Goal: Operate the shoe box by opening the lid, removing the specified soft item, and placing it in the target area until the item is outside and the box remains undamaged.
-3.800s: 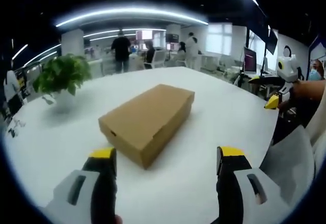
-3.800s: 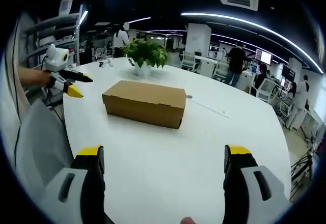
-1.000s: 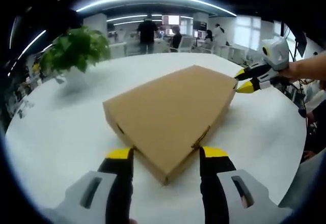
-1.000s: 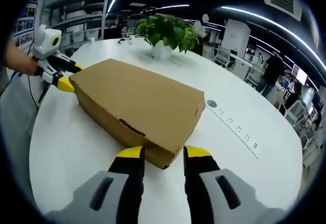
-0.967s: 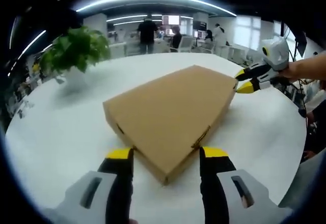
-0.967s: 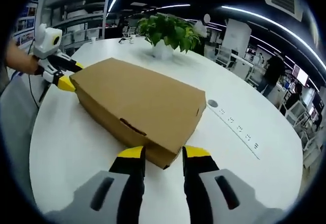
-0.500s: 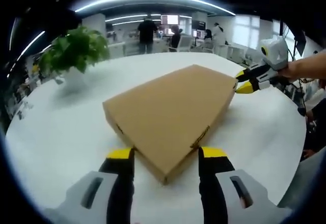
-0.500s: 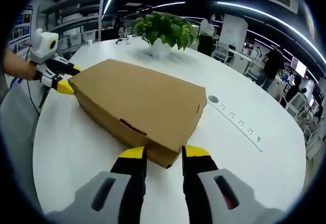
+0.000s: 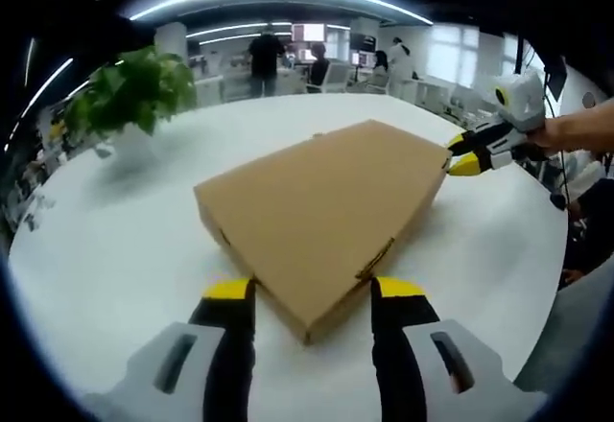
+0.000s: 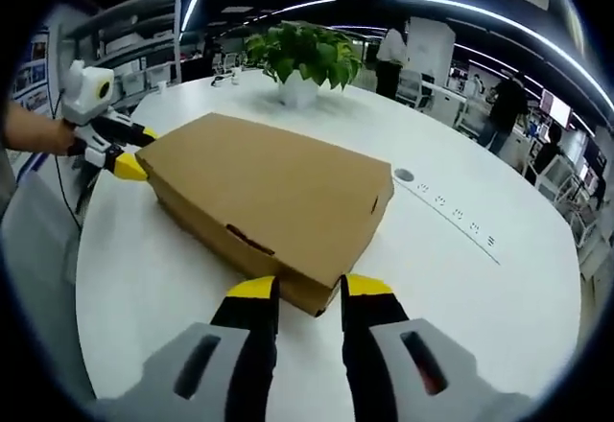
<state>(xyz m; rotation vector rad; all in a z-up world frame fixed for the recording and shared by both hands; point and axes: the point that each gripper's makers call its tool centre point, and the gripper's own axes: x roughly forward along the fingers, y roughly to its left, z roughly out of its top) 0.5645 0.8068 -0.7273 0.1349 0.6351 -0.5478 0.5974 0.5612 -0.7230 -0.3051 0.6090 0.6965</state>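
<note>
Unmoved, plain brown shoe box (image 9: 321,206), closed.

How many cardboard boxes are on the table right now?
1. A single closed shoe box lies in the middle of the white table, with a gripper at each of two opposite corners. Nothing hides another.
</note>
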